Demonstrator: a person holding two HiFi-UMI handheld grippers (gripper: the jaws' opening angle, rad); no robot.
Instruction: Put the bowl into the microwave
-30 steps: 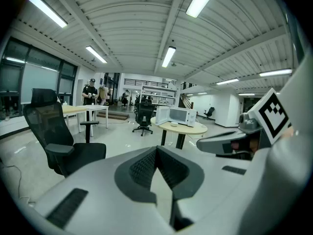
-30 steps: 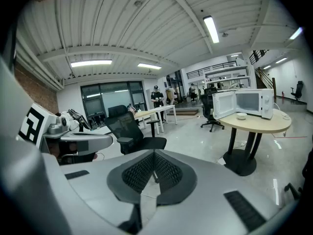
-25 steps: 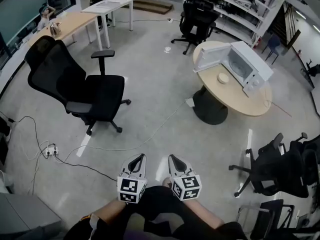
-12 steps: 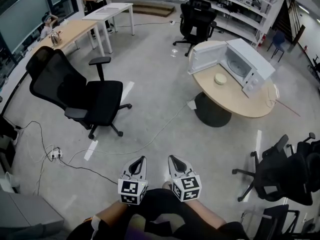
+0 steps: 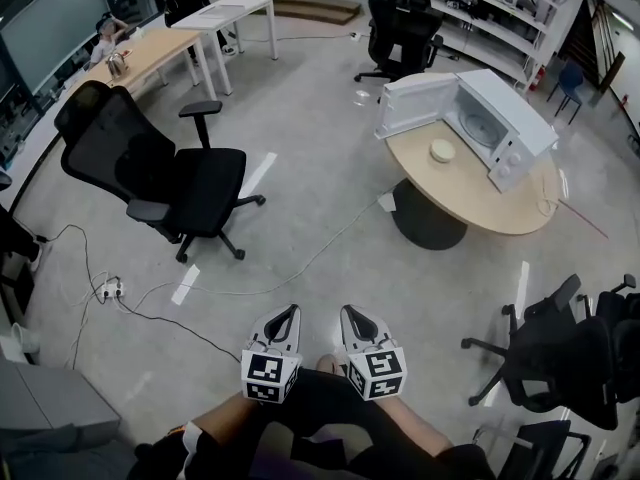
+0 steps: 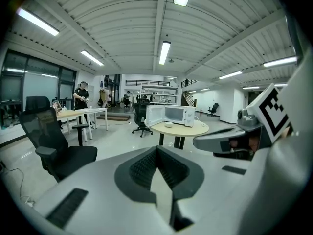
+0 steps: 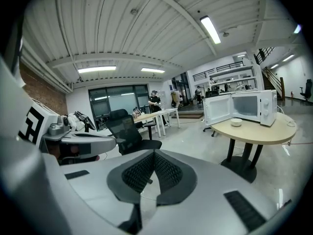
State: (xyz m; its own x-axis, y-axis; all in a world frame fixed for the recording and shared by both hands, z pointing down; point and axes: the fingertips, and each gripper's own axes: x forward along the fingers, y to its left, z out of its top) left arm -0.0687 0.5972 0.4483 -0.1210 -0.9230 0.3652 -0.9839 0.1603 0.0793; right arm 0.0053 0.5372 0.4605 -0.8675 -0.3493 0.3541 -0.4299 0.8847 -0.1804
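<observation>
Though the table [image 5: 480, 206] has edged nearer, the left gripper [image 5: 284, 316] and right gripper [image 5: 353, 317], clenched empty, stay far from the bowl [image 5: 442, 150].

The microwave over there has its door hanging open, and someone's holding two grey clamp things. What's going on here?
A person is standing on the open floor, some way from the round table, with a left gripper and a right gripper held low in front of the body. Both are shut and empty. On the table, the microwave stands with its door swung open, and the bowl sits on the tabletop just outside it. Nothing has been picked up yet.
</observation>
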